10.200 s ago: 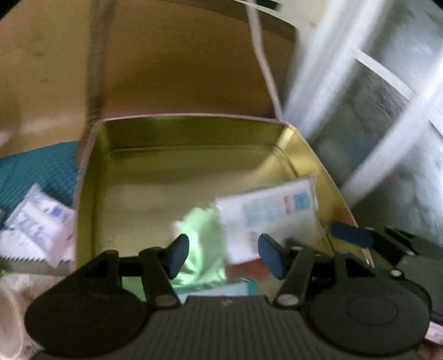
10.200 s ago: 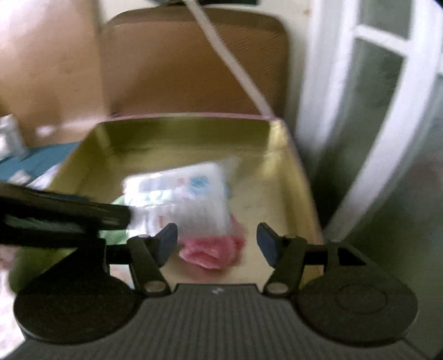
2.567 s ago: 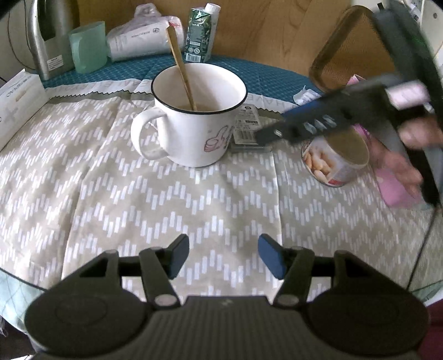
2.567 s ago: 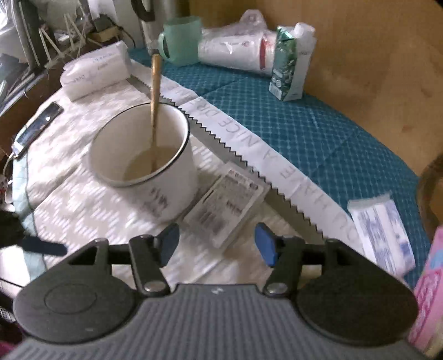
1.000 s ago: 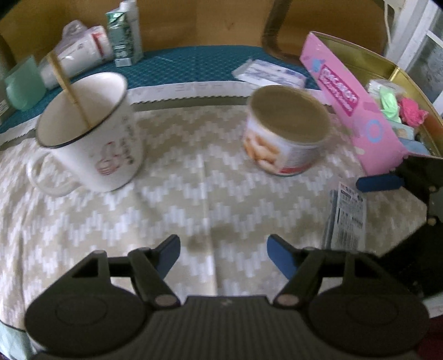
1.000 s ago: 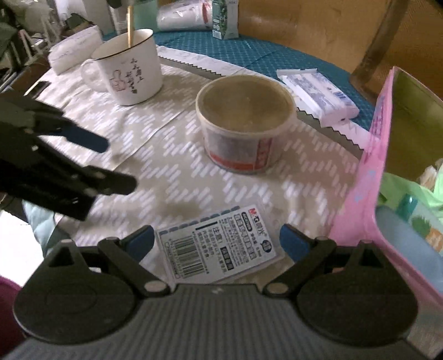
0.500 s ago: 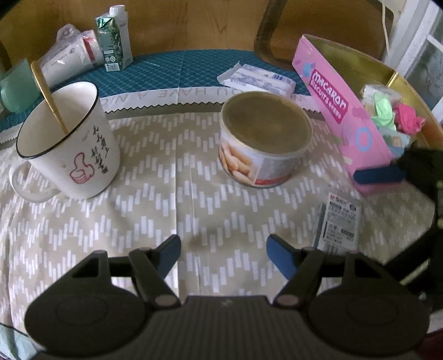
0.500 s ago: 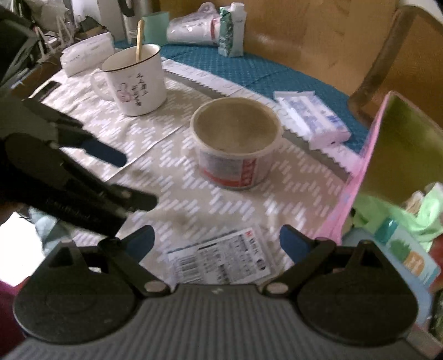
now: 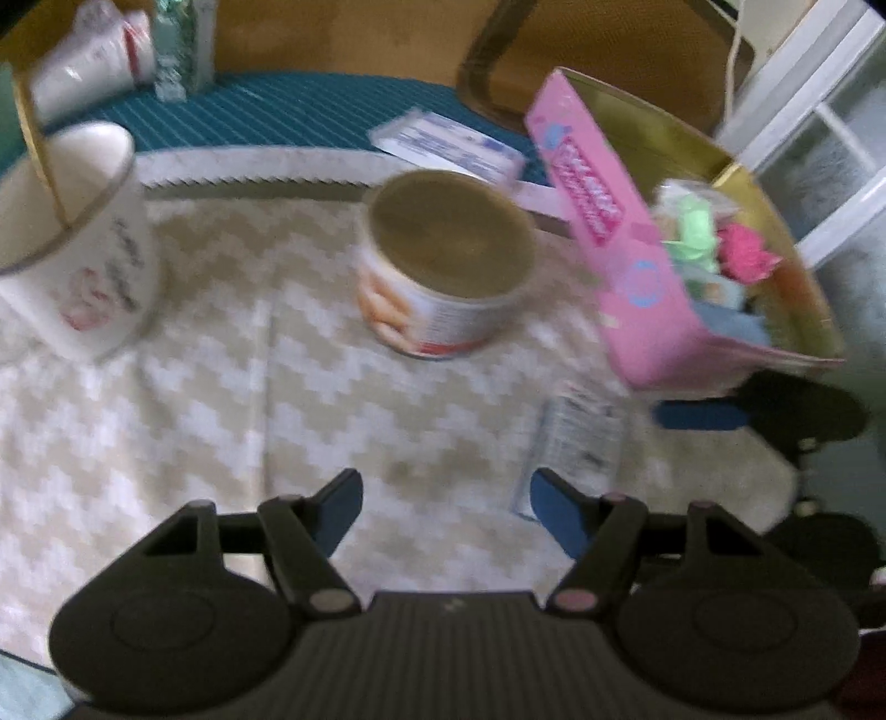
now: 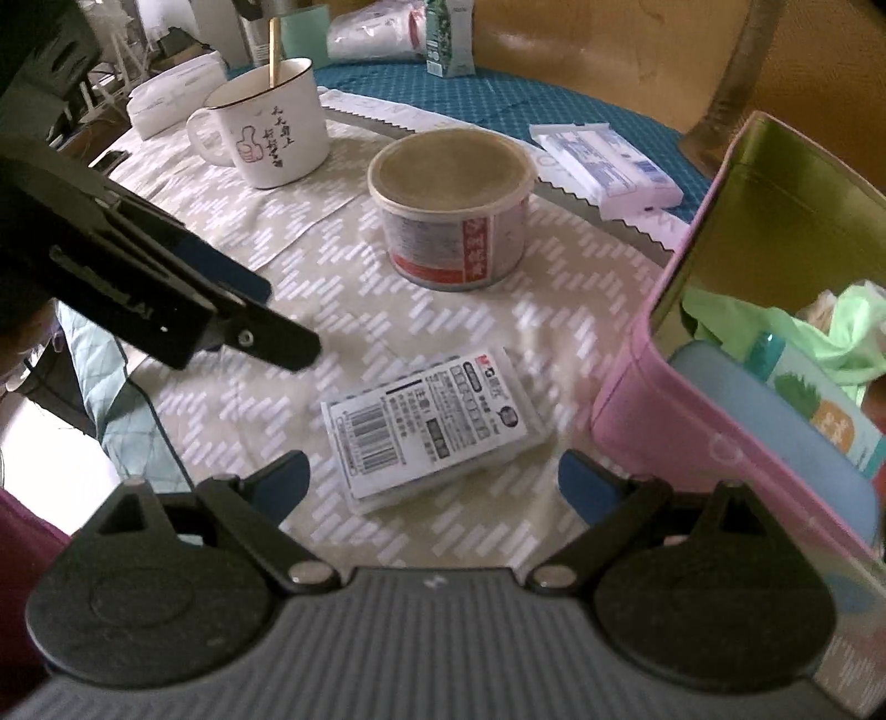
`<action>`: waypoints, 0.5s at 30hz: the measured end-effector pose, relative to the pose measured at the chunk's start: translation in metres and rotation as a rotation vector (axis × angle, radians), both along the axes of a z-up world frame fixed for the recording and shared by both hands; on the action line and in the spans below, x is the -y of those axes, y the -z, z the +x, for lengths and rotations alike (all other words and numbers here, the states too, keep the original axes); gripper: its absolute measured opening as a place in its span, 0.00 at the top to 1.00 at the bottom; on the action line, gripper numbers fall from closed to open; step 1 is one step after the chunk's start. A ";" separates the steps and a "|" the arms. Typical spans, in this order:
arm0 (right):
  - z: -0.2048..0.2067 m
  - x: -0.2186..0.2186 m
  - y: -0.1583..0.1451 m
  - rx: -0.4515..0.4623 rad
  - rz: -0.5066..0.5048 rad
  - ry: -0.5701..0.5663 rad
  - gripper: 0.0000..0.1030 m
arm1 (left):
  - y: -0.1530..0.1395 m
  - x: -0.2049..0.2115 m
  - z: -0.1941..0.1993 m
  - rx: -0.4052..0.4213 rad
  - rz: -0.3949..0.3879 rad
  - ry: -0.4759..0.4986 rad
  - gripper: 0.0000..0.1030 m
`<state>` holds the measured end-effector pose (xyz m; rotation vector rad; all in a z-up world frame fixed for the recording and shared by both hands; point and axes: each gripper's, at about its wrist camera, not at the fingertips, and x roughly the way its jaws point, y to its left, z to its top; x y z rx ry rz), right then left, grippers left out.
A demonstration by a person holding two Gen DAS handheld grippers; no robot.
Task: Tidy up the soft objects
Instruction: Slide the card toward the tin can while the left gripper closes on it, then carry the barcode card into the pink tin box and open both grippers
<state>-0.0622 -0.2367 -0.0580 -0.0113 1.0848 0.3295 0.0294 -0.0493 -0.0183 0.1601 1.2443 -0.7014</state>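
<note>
A small soft pack with a barcode label [image 10: 429, 423] lies on the zigzag cloth, just ahead of my right gripper [image 10: 434, 481], which is open and empty. The pack also shows in the left wrist view [image 9: 576, 443], blurred. My left gripper [image 9: 446, 507] is open and empty above the cloth. A pink tin with a gold inside [image 10: 653, 354] stands to the right and holds green [image 10: 803, 332], pink [image 9: 745, 252] and blue soft items. A white tissue pack [image 10: 603, 163] lies on the teal mat behind.
A round lidded tub [image 10: 451, 205] stands mid-table. A white mug with a spoon [image 10: 271, 124] stands at the left. A carton [image 10: 446, 36], a green cup and wrapped rolls are at the back. A chair back [image 9: 598, 61] stands behind the tin.
My right gripper has moved closer to the barcode pack, which now lies between its open fingers' line. My left gripper has shifted right and nearer the table; its view is blurred.
</note>
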 end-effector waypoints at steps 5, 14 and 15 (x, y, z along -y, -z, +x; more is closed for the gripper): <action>0.004 -0.003 0.009 -0.010 -0.007 -0.017 0.06 | 0.004 0.012 -0.003 -0.124 -0.086 0.023 0.45; 0.009 -0.023 0.016 0.053 -0.089 -0.073 0.23 | 0.029 0.036 -0.003 -0.213 -0.154 0.065 0.56; 0.012 -0.021 0.016 0.058 -0.090 -0.060 0.27 | 0.030 0.038 0.000 -0.228 -0.172 0.061 0.58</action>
